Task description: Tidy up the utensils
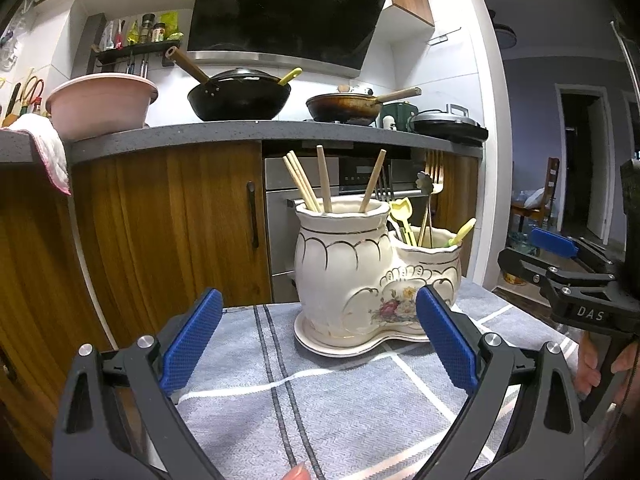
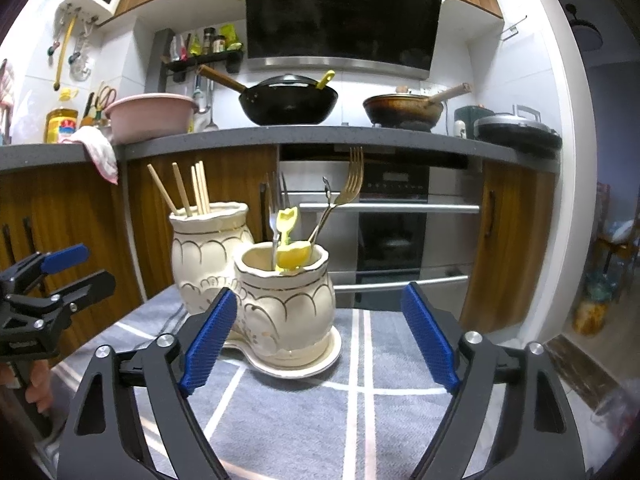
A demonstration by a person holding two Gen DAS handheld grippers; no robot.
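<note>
Where the right gripper [image 1: 560, 264] enters the left wrist view from the side, its black body carries the white letters "DAS"; no other writing can be read. Both tools have matte black plastic arms with silver rivets and blue fingers [image 2: 208, 338] with a fine knurled texture. The left gripper [image 1: 320, 344] has its fingers spread wide and holds nothing; the right gripper's fingers are likewise spread wide and hold nothing.

Ahead of both stands the utensil holder [image 1: 344, 276], a glossy cream ceramic piece with two joined pots, gold scalloped lines and a painted flower spray, on a matching shaped saucer [image 2: 320, 360]. It rests on a grey woven cloth [image 2: 304, 420] with pale and dark stripes. The taller pot holds pale wooden chopsticks [image 1: 308, 184], round and straight. The shorter pot [image 2: 286, 292] holds yellow plastic spoons [image 2: 289, 240], a gold-toned fork [image 2: 352, 178] and silver metal pieces, all upright or leaning against the rim.
</note>
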